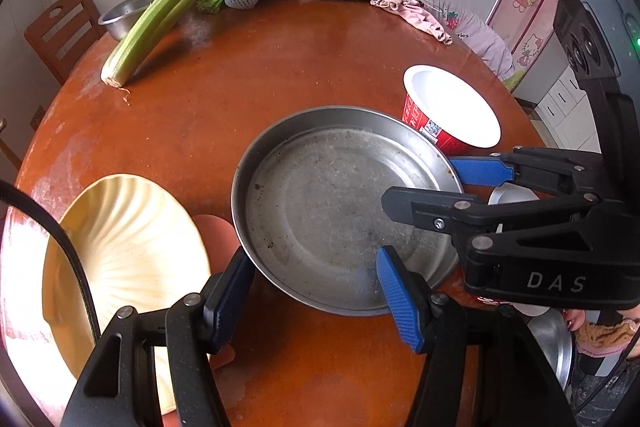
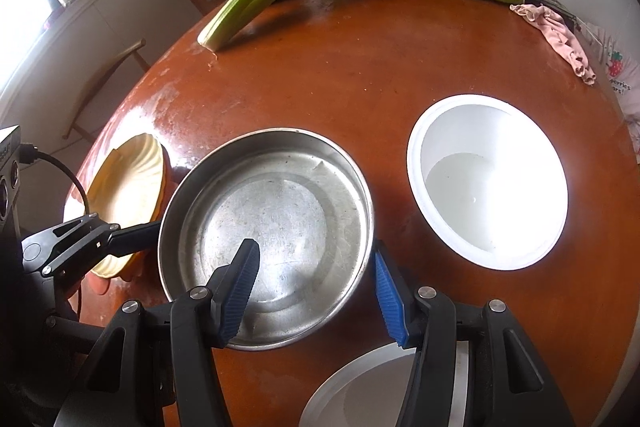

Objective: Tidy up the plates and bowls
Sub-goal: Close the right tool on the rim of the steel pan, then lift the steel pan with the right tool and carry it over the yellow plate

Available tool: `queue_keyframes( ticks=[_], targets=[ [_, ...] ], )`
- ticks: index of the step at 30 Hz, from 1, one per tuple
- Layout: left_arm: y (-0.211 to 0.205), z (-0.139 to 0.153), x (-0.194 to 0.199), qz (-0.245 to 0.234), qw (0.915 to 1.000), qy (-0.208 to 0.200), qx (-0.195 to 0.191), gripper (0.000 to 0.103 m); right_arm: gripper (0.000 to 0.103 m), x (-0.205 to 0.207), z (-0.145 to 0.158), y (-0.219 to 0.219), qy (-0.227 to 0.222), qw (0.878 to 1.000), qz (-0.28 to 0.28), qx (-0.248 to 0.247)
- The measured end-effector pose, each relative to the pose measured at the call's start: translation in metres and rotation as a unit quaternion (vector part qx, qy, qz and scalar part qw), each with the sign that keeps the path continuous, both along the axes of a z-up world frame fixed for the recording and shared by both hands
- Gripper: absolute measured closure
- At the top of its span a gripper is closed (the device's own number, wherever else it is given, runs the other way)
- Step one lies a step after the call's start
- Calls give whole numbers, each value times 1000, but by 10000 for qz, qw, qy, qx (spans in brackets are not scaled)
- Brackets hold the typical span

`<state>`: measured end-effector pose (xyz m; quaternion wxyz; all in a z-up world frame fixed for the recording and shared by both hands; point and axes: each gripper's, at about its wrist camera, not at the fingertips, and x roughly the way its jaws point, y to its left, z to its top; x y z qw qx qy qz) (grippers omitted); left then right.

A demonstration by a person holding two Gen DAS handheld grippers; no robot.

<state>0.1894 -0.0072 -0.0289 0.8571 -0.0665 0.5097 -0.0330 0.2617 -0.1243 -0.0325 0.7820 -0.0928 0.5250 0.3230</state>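
Plainly, the steel pan (image 2: 266,231) near the table's (image 1: 280,67) front edge could slide or tip — both grippers straddle opposite parts of its thin rim, jaws wide, holding nothing: left gripper (image 1: 316,297), right gripper (image 2: 316,291). Leftward, the cream plate (image 1: 132,251) is cut off; rightward, the paper bowl (image 2: 488,183) glares, perhaps wet inside.
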Motion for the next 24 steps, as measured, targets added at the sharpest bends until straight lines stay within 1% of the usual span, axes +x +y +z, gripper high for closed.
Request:
queue_keyframes(
  ticks=[6, 16, 24],
  targets=[
    [-1, 8, -5, -14, 9999, -104, 46, 40, 45, -8, 10, -2, -107, 9999, -1, 72],
    [-3, 19, -16, -25, 9995, -269, 175, 40, 45, -21, 19, -6, -161, 9997, -66, 162],
    [1, 29, -28, 38, 9990, -410, 189, 40, 45, -34, 31, -6, -290, 9992, -33, 270]
  ],
)
